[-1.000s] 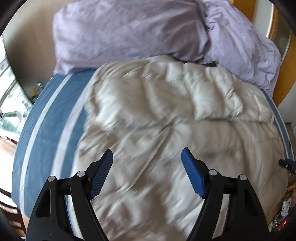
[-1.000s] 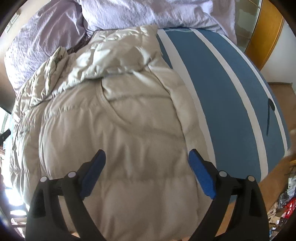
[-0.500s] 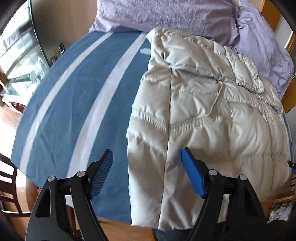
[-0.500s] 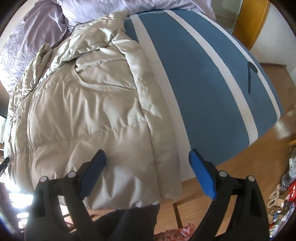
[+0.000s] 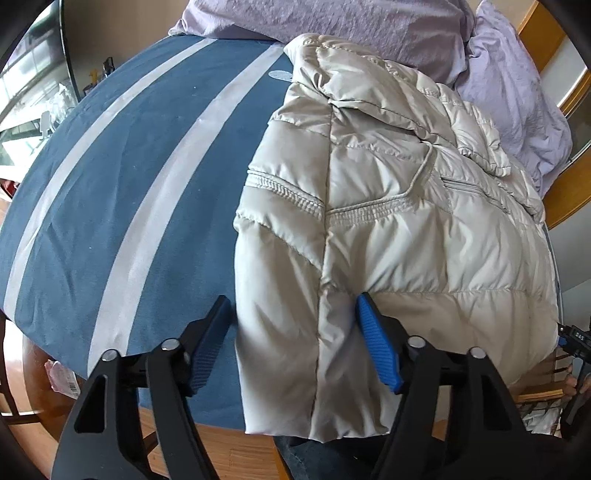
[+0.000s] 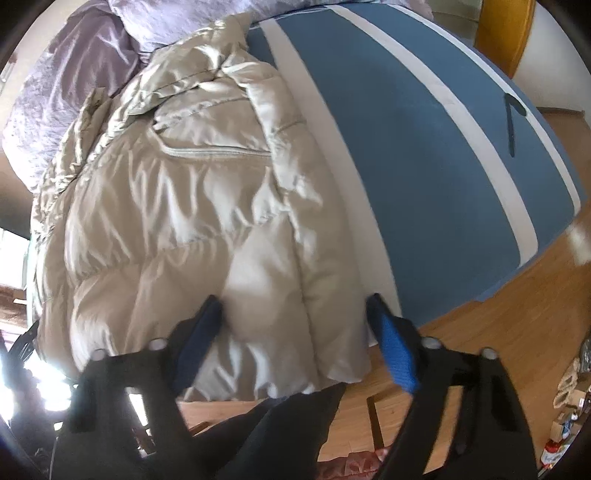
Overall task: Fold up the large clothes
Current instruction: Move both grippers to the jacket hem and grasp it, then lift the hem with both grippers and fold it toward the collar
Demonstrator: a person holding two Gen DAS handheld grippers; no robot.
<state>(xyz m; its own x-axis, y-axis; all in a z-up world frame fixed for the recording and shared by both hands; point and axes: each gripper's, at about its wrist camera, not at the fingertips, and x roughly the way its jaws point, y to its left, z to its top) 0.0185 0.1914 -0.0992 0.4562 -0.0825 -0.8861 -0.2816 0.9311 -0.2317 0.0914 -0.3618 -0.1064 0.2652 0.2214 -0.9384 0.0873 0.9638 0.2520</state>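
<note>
2 tools, left tool [image 5: 291,332] and right tool [image 6: 295,332], hang spread wide and ungripped over our beige puffer jacket [image 5: 388,221] on the striped bed [image 5: 129,184]. It looks light, puffy, slippery; we'd pinch the hem corners.

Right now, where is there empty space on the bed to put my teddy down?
Two bare patches of the blue striped cover: one left of the puffy jacket, up to the purple bedding, and one on the jacket's right, out to the cover's edge. The middle is crowded: jacket, with the open left gripper and right gripper at its hem.
</note>
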